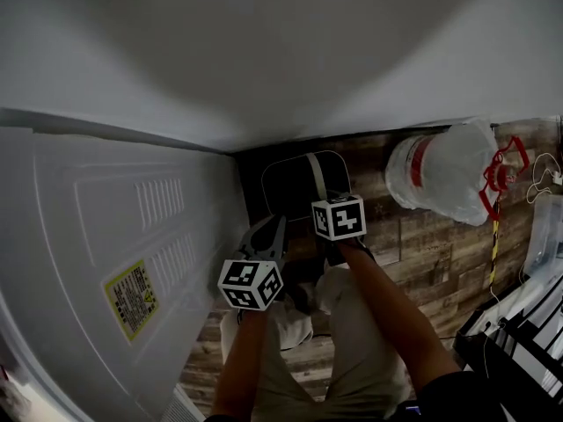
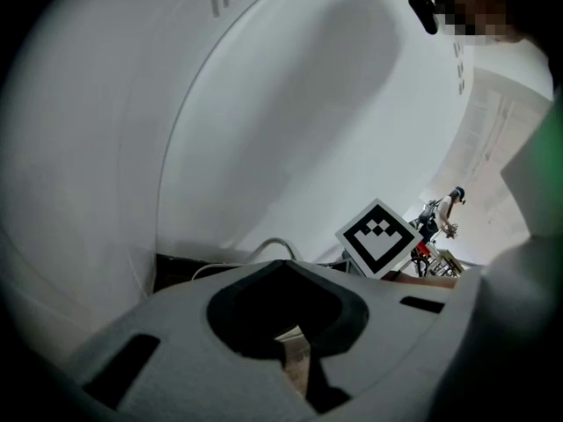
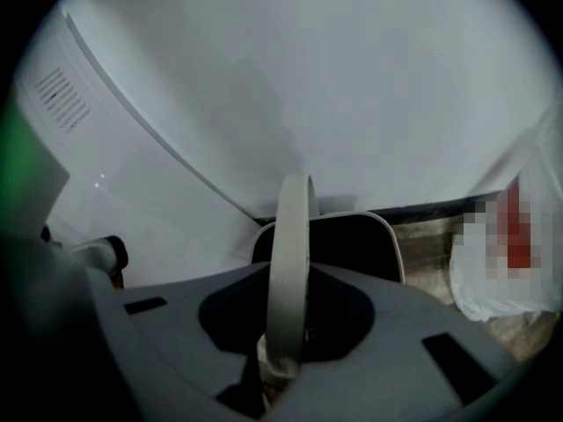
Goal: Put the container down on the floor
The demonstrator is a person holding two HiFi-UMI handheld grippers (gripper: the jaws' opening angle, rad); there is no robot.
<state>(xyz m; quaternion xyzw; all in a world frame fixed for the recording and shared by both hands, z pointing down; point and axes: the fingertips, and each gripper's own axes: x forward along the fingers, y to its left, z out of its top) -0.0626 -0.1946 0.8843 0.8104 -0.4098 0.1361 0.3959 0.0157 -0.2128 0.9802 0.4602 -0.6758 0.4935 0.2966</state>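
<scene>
Container (image 1: 295, 183): dark tub, pale rim, pale strap handle (image 1: 315, 176) arched over its mouth. It sits low in the corner where the white wall (image 1: 308, 42) meets the plank floor (image 1: 422, 244). From the head view you can't tell whether its base touches the planks.

Your right gripper (image 1: 320, 196) is directly over the container. In the right gripper view the handle (image 3: 288, 262) runs up from between the right gripper (image 3: 281, 359) jaws, which are closed on the strap. The container's rim (image 3: 396, 244) shows just behind it.

Your left gripper (image 1: 266, 234) is just beside the container, on its left and nearer to you, apart from the rim. In the left gripper view the left gripper (image 2: 295, 359) jaws are drawn nearly together with nothing between them; only a sliver of floor shows through. The right gripper's marker cube (image 2: 378, 236) is in sight beyond.

White appliance panel (image 1: 132, 236), with vent slots and a yellow label, stands immediately left of the container. Clear plastic bag (image 1: 444, 170) with red on it lies right of the container, well apart; its edge (image 3: 493, 293) shows in the right gripper view. Your legs (image 1: 352, 350) are on the near side of the container.
</scene>
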